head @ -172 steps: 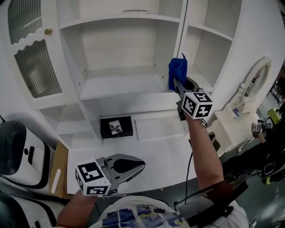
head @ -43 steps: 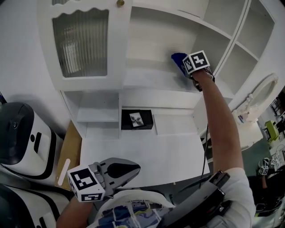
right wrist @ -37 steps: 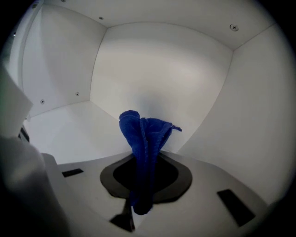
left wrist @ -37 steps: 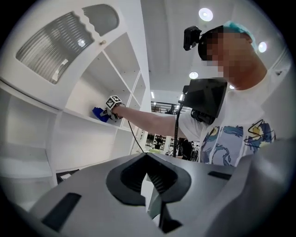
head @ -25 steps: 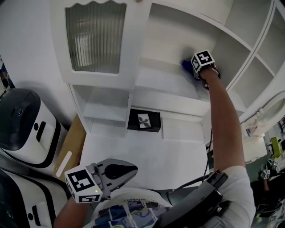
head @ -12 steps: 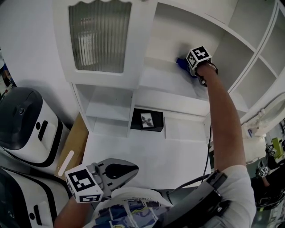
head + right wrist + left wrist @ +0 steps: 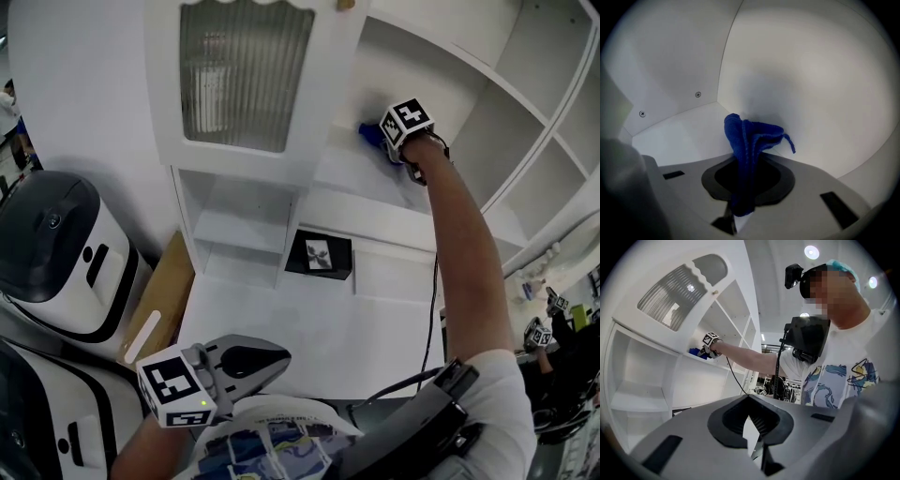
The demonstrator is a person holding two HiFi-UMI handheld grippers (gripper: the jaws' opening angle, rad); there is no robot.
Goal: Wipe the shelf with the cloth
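Cloth [image 7: 750, 136] clamped in the right tongs [image 7: 737, 216] was best pressed flat across the shelf [image 7: 352, 176]; left tongs [image 7: 753, 446] were held closed, empty.

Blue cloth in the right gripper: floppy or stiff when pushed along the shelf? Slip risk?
Likely floppy: the blue cloth folds over beyond the right gripper, with a loose strand trailing. Probably light, so it may bunch rather than slide flat on the shelf. Its knit texture suggests little slipping.

We read this as robotics lab w/ mock home corner: white shelf unit [image 7: 441, 66] w/ ribbed-glass door [image 7: 246, 75], white-black robot bodies [image 7: 56, 253] at left, more marker cubes [image 7: 536, 332] at right, ceiling spotlights [image 7: 811, 252] overhead.
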